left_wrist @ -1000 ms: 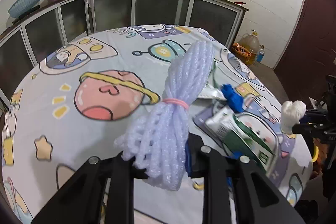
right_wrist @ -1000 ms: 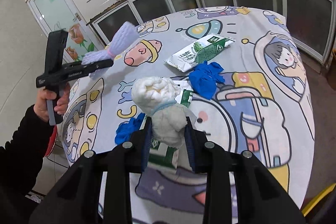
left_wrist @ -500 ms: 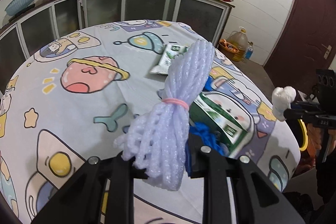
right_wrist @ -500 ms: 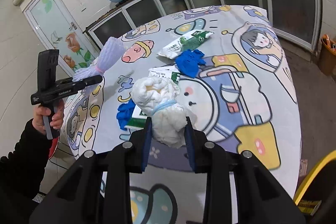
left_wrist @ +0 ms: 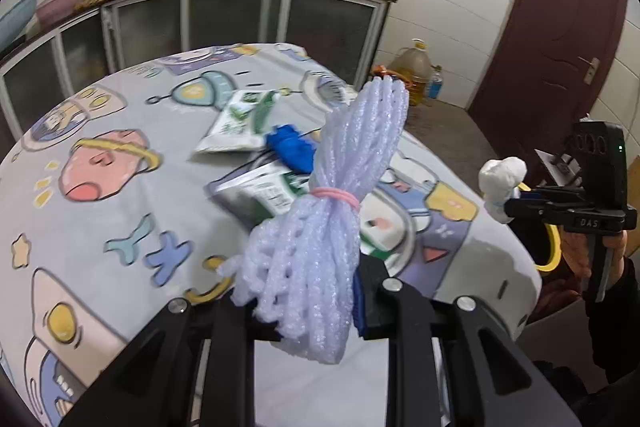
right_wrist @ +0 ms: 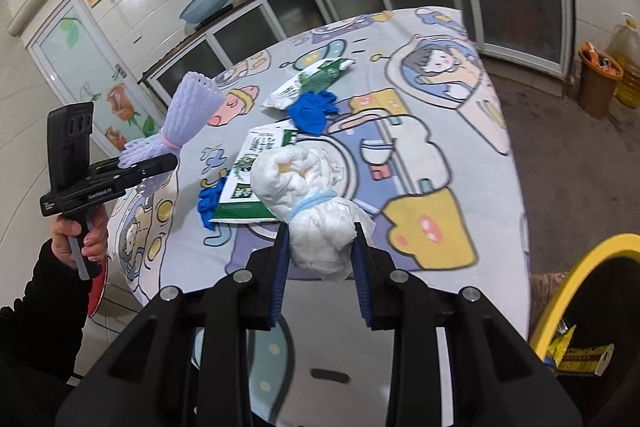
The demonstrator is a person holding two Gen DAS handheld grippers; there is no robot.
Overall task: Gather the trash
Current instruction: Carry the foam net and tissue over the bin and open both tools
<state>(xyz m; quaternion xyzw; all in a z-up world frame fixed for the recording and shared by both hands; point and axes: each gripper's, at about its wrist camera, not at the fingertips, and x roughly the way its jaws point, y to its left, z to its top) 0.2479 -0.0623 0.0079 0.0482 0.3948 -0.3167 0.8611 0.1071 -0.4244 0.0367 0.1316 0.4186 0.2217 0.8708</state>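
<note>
The left gripper [left_wrist: 316, 311] was clamped on a white foam net bundle [left_wrist: 332, 211] at the frame's lower centre, held level over the table [left_wrist: 120, 227]. The right gripper [right_wrist: 320, 267] pinched a white tied bag [right_wrist: 312, 203], low centre, beside the yellow-rimmed bin [right_wrist: 576, 267] at lower right.

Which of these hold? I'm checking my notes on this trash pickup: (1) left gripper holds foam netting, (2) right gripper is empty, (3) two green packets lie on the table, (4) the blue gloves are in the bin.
1. True: the left gripper is shut on the foam netting.
2. False: the right gripper is shut on a white bundle.
3. True: one packet lies farther off, the other packet nearer.
4. False: both gloves, and, lie on the table, not in the yellow-rimmed bin.
</note>
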